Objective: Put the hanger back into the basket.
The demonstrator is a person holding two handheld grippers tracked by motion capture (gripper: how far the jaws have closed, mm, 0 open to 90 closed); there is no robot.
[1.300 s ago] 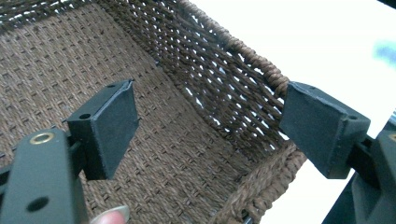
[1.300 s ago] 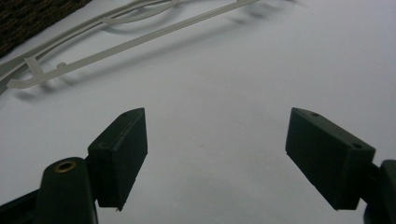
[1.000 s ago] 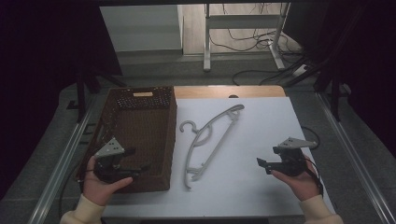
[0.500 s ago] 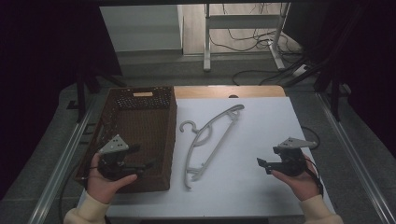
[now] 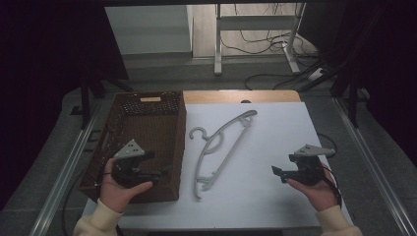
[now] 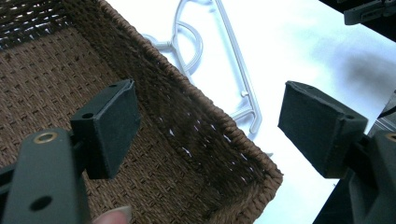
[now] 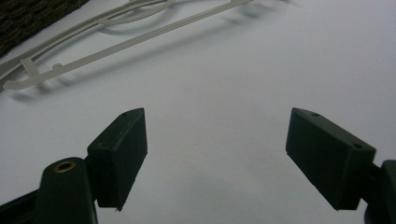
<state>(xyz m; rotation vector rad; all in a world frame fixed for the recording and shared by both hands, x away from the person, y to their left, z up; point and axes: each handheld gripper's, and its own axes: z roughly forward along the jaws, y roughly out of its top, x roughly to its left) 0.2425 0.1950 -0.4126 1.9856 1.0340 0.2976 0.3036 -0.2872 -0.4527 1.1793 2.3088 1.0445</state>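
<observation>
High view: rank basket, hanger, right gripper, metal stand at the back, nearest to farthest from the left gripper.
From the left gripper:
1. Basket, directly beneath it, table's left.
2. Hanger, on the white sheet, centre.
3. Right gripper, over the table's right side.
4. Metal stand, on the floor beyond the table.

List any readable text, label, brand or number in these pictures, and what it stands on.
None can be read. The pale tag on the far wall of the woven basket is too small and blurred to tell whether it carries any words. The white hanger, the white table, the left gripper and the right gripper show no markings.
</observation>
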